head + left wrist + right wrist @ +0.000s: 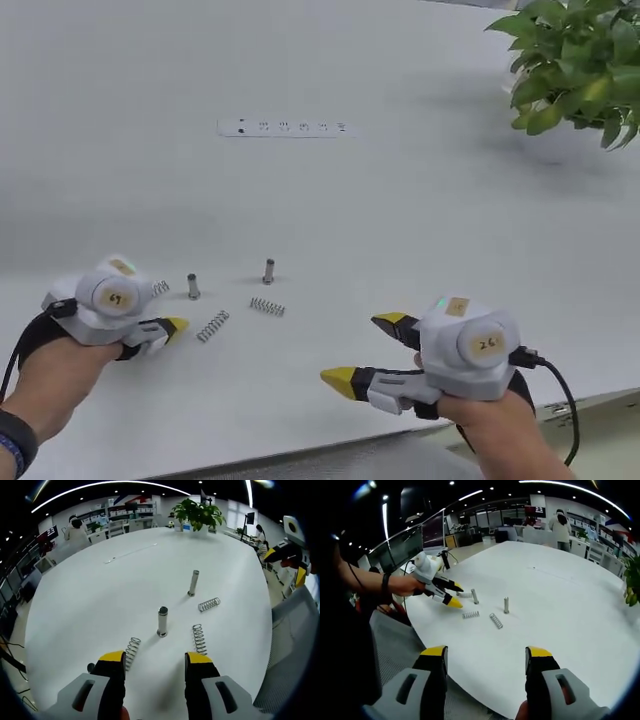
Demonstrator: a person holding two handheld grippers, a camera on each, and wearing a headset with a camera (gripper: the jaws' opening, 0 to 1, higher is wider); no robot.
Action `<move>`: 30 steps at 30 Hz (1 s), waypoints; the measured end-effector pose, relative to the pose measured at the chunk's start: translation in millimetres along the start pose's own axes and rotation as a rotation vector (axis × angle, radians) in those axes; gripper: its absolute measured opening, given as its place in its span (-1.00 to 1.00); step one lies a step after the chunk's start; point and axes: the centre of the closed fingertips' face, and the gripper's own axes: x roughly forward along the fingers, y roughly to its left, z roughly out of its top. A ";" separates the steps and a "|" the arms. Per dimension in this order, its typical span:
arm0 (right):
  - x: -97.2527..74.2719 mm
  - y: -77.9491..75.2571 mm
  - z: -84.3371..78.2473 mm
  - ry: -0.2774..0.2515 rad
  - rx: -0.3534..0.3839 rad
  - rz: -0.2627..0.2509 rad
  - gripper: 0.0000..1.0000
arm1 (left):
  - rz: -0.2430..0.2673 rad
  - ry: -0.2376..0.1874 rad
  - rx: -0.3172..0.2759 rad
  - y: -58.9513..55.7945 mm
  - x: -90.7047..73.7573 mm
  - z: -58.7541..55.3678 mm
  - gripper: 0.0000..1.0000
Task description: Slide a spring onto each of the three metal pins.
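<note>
The broad white worktop (400, 200) carries a leafy green plant (575, 60). Both jaws gape, holding nothing: the white, yellow-tipped left hand-held gripper (165, 305) and the right hand-held gripper (365, 348) – handwritten "26". Two upright grey metal pins (193, 286) stand bare – three small coiled steel springs (267, 306) lie beside them.

all three views apparently share pins (268, 271)

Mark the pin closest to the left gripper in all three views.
Head view: the pin stands lower left, the left one of the two pins.
Left gripper view: the pin is at centre, just ahead of the left gripper.
Right gripper view: the pin is left of centre, the pin nearer the other gripper.
Shared landmark: the plant, on the table's far side.
</note>
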 end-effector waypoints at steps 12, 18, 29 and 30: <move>-0.6 -1.1 -0.7 -0.004 0.013 -0.006 0.23 | -0.007 0.038 0.011 -2.3 3.9 -3.6 -0.20; -1.6 -2.3 0.1 -0.009 0.017 -0.008 0.23 | -0.027 0.010 0.004 -11.6 -6.1 1.7 -0.28; -1.0 -0.3 0.0 -0.008 0.012 -0.004 0.23 | -0.015 0.062 0.011 -5.5 4.0 -6.8 -0.35; -1.6 -0.4 0.1 -0.008 0.011 -0.005 0.23 | -0.024 0.064 0.003 -8.8 3.1 -6.7 -0.38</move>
